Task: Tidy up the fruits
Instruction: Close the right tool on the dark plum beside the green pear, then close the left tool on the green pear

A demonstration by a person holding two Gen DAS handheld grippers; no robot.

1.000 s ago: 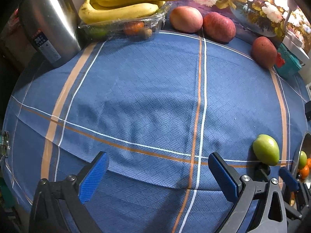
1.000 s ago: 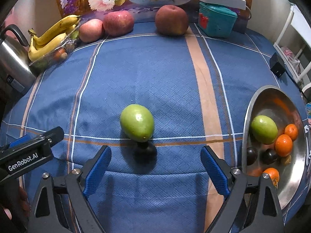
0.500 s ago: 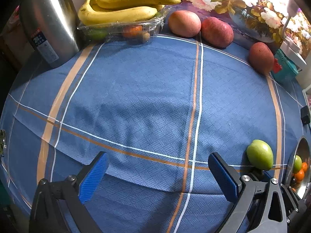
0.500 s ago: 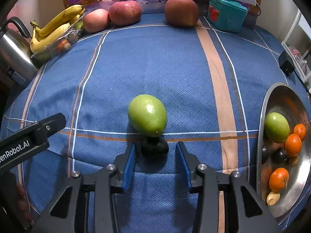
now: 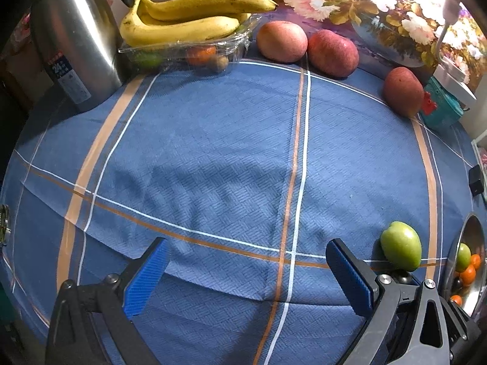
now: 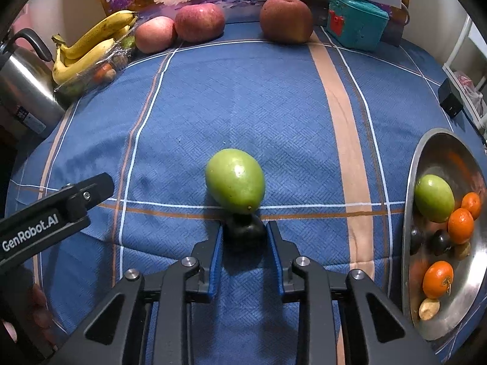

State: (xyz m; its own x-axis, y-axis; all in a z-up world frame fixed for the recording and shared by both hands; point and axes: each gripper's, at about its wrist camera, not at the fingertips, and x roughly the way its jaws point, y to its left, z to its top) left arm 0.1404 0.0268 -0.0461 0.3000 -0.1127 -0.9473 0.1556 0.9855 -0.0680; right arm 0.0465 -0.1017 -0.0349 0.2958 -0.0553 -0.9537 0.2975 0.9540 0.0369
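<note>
You have three red apples (image 6: 199, 22), two green mangoes (image 6: 234, 180), three bananas (image 6: 91, 45), three oranges (image 6: 460, 225).

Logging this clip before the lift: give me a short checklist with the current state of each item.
1. Right tongs closed on the small dark fruit: ok.
2. Fruit clear of the green mango: not ok, they touch, so it may roll.
3. Metal bowl has room: ok.
4. Left tongs open and empty: ok.
5. Grip firmness: cannot tell.
</note>
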